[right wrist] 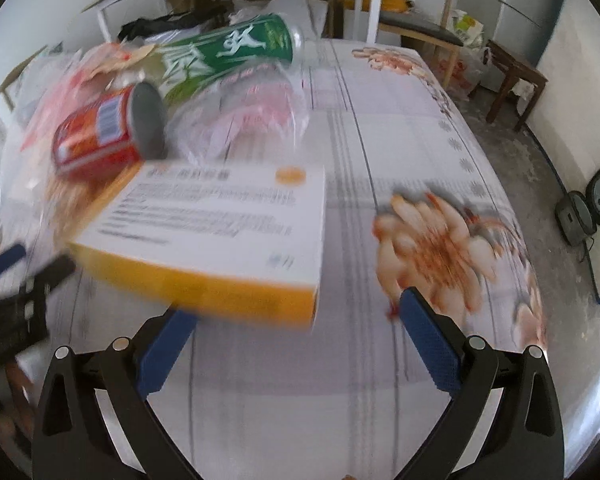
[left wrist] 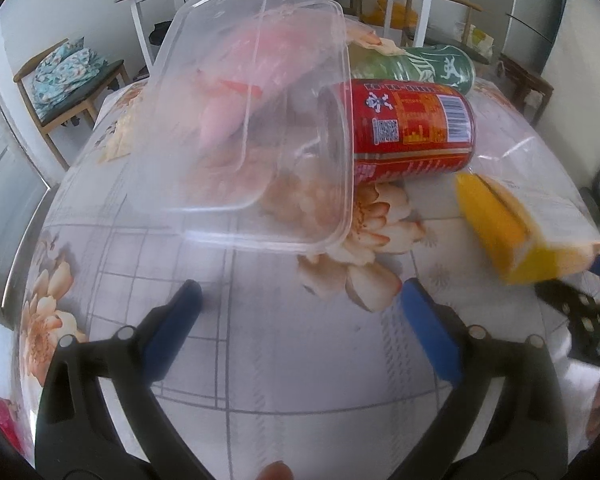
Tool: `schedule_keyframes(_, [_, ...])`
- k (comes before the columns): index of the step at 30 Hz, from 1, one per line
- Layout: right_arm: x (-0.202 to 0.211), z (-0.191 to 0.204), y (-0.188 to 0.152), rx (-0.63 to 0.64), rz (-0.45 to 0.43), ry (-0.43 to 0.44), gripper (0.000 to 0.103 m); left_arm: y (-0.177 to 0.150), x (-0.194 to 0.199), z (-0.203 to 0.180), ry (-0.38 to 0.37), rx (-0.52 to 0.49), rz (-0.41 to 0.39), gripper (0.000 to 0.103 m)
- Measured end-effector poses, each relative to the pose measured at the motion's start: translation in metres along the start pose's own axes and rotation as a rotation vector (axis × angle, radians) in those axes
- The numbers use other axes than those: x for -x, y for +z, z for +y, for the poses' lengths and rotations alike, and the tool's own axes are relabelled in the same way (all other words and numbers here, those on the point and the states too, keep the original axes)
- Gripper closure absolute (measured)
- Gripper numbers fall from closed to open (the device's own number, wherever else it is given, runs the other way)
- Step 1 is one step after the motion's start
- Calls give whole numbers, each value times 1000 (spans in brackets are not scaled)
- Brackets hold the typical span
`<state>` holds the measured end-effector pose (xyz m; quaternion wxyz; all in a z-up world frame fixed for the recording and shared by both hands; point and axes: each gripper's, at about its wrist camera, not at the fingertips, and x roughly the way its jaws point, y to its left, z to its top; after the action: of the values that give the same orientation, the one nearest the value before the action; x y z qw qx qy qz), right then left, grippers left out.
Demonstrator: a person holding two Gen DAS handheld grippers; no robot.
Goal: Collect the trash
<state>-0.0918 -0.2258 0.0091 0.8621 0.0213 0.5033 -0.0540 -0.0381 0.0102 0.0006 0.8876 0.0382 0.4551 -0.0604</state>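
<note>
Lying across the flowered tablecloth [left wrist: 284,360] is a small heap of trash that each camera catches from its own side. Only the left wrist view shows the clear plastic container [left wrist: 256,120] tipped on its side, its rim resting on the cloth and overlapping the mouth end of the red can [left wrist: 412,128]; through its glossy, see-through wall a pink wrapper shows faintly. Only the right wrist view shows the printed white top of the yellow-edged box [right wrist: 216,220], with a round orange mark and lines of text too blurred to read, and the red can's dull grey end just behind it. The green can [right wrist: 236,52] lies on its side beyond the red one, bearing large white characters; the red can carries a barcode, a QR square and a small cartoon figure. The left gripper [left wrist: 300,304] stands open with its blue ribbed pads spread over bare cloth near the container. The right gripper [right wrist: 296,312] is open too, the box's yellow edge at its left pad; whether they touch is unclear.
</note>
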Motion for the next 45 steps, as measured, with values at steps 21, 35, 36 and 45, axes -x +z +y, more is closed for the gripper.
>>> schedule_keyframes(21, [9, 43, 59, 635, 154, 327, 6, -1, 1, 6, -14, -23, 4, 7])
schedule_keyframes(35, [-13, 50, 81, 763, 279, 315, 6, -1, 1, 6, -14, -23, 5, 7])
schedule_keyframes(36, [-11, 49, 80, 759, 287, 326, 6, -1, 1, 6, -14, -23, 5, 7])
schedule_keyframes(45, [0, 40, 69, 605, 222, 352, 6, -1, 1, 6, -14, -24, 5, 7])
